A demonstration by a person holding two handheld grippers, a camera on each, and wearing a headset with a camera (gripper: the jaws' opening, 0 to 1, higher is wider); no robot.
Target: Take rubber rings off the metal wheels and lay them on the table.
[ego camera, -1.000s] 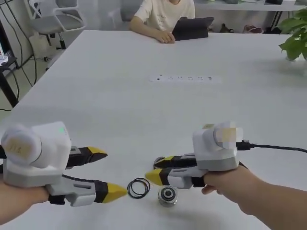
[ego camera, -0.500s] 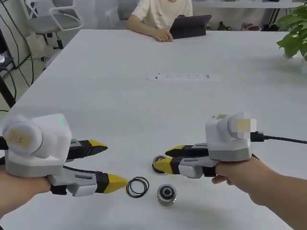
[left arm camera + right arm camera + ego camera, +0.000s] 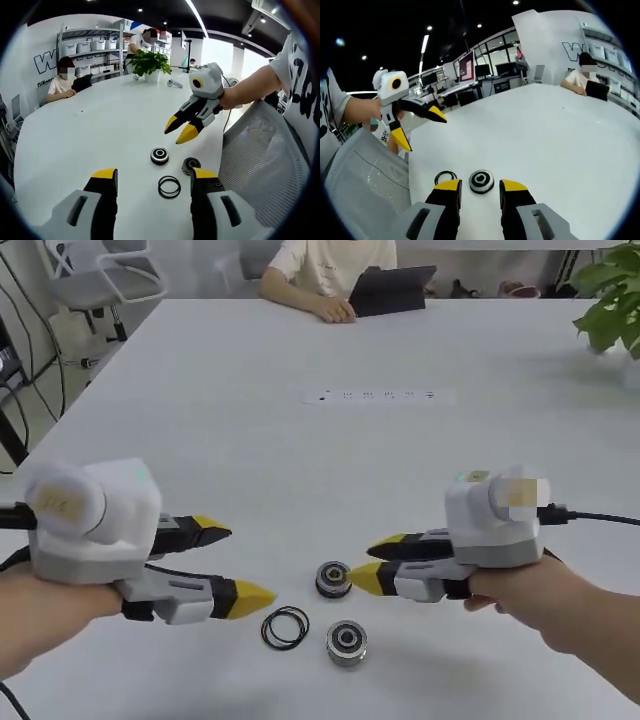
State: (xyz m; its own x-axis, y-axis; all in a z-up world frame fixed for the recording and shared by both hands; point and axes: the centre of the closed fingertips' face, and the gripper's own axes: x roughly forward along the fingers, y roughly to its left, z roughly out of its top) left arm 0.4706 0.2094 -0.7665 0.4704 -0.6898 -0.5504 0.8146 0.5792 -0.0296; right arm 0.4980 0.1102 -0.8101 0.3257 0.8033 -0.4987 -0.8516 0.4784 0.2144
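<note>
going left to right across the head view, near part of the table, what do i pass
left gripper → rubber rings → far metal wheel → right gripper. The near metal wheel overlaps the far one sideways, so it is left out of the order.

The worktop (image 3: 300,460) is smooth, matt white (only a faint sheen). The nearer metal wheel (image 3: 346,642) shines silvery; the farther metal wheel (image 3: 333,579) has a dull black rim. The loose rubber rings (image 3: 285,628) look matt black. The left hand-held gripper (image 3: 243,563) and right hand-held gripper (image 3: 362,564) have matt white-grey plastic shells and smooth yellow tips.
</note>
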